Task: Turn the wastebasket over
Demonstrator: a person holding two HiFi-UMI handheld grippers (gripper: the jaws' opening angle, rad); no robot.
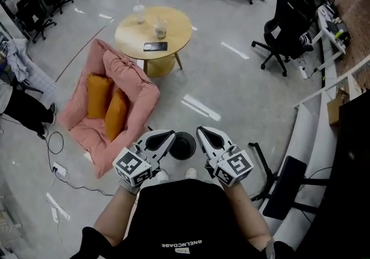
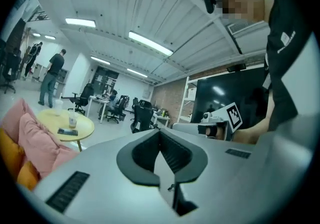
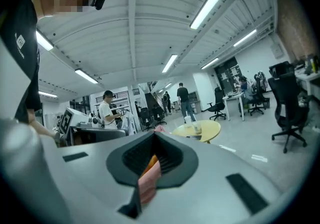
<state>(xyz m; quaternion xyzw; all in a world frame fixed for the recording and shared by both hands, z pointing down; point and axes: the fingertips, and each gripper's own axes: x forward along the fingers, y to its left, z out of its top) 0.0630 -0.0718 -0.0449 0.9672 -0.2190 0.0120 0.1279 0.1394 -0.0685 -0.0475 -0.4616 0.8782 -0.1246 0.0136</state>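
In the head view the black round wastebasket (image 1: 182, 145) stands on the floor far below, seen from above between the tips of both grippers. My left gripper (image 1: 171, 134) and right gripper (image 1: 200, 130) are held level in front of the person's chest, side by side, well above the basket and apart from it. Both are shut with nothing between the jaws. The left gripper view shows its closed jaws (image 2: 160, 133) pointing into the room, the right gripper's marker cube (image 2: 232, 115) beside them. The right gripper view shows its closed jaws (image 3: 154, 135) likewise.
A pink floor lounger (image 1: 110, 102) with orange cushions lies left of the basket. Beyond it is a round yellow table (image 1: 176, 26) with cups and a phone. A black stand (image 1: 283, 185) sits at the right, office chairs (image 1: 283, 35) farther back, cables (image 1: 58, 168) at the left.
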